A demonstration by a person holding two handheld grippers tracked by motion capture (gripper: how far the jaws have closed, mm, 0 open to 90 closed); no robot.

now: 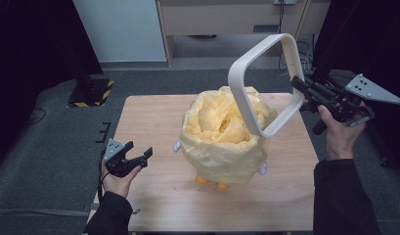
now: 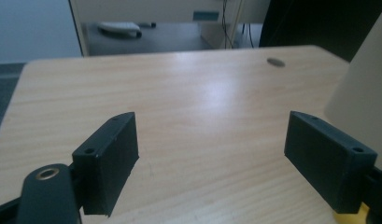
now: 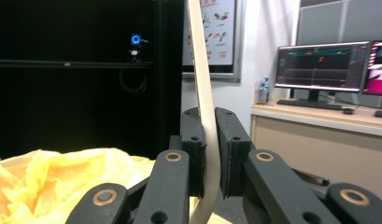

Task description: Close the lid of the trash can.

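A small bin lined with a yellow plastic bag [image 1: 226,139] stands on the wooden table [image 1: 153,117], on little orange feet. My right gripper [image 1: 299,87] is shut on a cream rounded-square ring [image 1: 266,81], holding it tilted in the air above the bin's right side. In the right gripper view the ring's thin band [image 3: 205,107] is pinched between the black pads [image 3: 228,149], with the yellow bag [image 3: 53,182] low at the left. My left gripper [image 1: 139,152] is open near the table's left side, left of the bin. Nothing lies between its pads [image 2: 109,158].
A cabinet and a white panel stand beyond the table's far edge. Dark curtains flank both sides. A black-and-yellow striped base [image 1: 92,90] sits on the floor at the far left. Monitors [image 3: 319,67] on a desk appear in the right gripper view.
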